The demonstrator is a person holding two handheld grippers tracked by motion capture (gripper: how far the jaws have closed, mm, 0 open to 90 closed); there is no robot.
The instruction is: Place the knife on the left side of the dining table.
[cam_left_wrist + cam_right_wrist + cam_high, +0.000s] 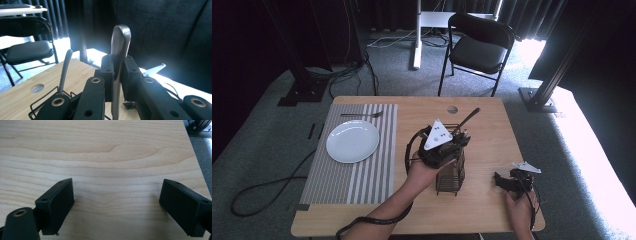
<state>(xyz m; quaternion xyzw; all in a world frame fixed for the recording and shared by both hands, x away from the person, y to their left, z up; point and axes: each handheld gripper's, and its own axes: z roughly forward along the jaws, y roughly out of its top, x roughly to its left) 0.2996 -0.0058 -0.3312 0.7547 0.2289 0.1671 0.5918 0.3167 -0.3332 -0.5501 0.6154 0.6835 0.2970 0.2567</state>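
Note:
My left gripper (117, 68) is shut on the flat steel handle of a utensil (120, 40), which stands upright between its pads. In the high view the left gripper (459, 136) hovers over a black wire cutlery caddy (450, 177) near the table's middle. A second utensil handle (64, 71) leans out of the caddy's wire rim (41, 105). The working ends of both utensils are hidden. My right gripper (498, 180) rests low on the table at the front right. Its jaws are open over bare wood (117, 197).
A white plate (352, 141) lies on a grey striped placemat (357, 170) at the table's left, with a fork (362, 115) beyond it. The table has a round cable hole (452, 109) at its far edge. A black folding chair (479, 47) stands behind the table.

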